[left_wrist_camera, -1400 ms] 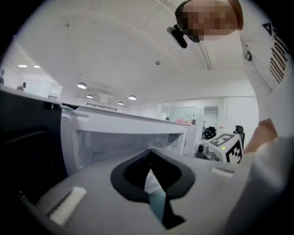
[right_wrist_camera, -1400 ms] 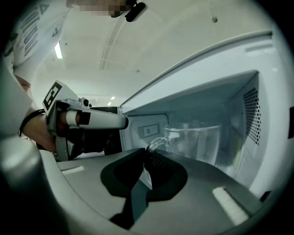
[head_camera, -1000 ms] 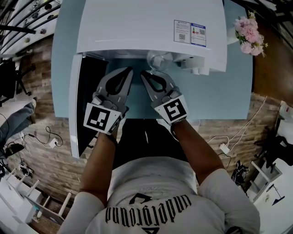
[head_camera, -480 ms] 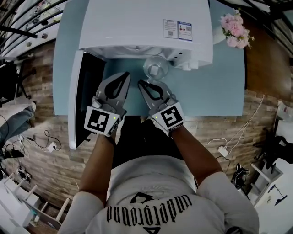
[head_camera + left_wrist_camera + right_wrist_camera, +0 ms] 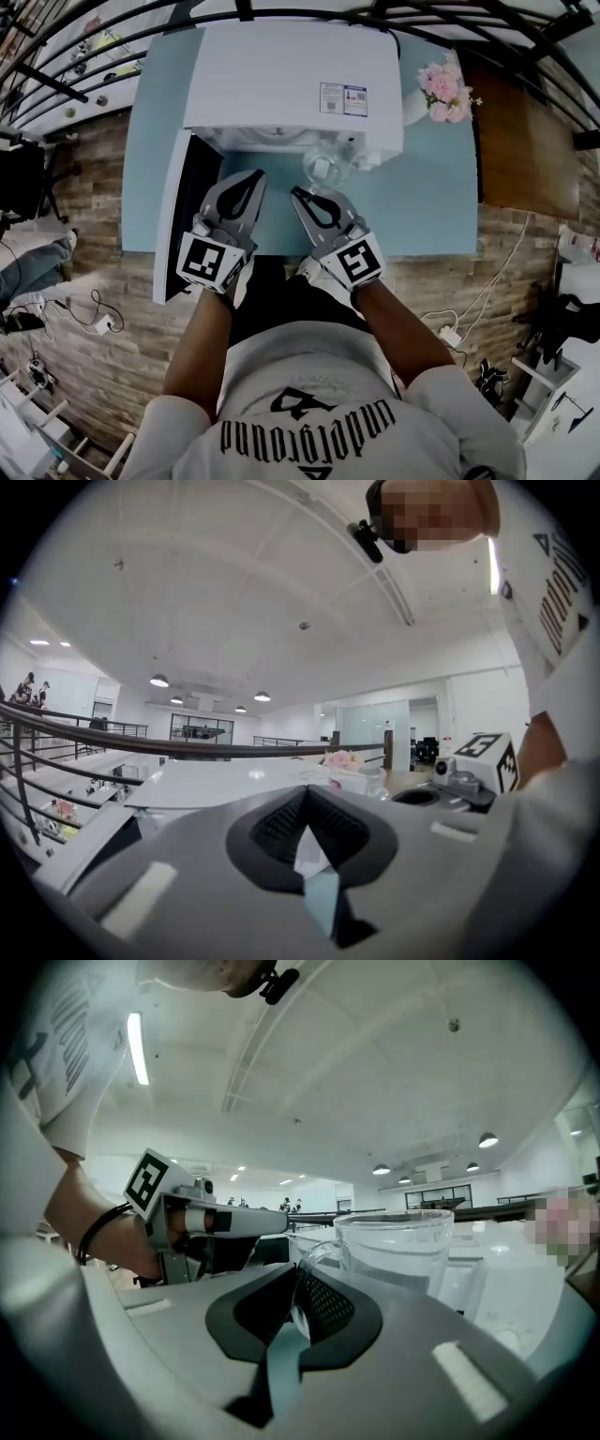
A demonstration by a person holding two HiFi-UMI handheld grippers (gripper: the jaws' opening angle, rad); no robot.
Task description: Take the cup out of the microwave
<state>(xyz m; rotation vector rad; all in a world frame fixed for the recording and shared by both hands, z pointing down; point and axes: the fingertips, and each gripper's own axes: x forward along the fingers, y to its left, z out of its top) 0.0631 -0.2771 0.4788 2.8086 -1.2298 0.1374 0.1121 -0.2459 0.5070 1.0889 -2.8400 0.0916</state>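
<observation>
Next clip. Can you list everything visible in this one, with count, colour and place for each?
microwave: one, white, on the table, door swung open at its left
cup: one, clear glass, at the microwave's front, held by its handle
table: one, light blue, under the microwave
flowers: one bunch, pink, in a white vase right of the microwave
side table: one, brown, right of the blue table
cables: several, white and dark, on the wood-pattern floor at both sides
right gripper: one, grey, shut on the cup's handle
left gripper: one, grey, shut, empty, beside the right one
person: one, white printed shirt, bottom of the head view
</observation>
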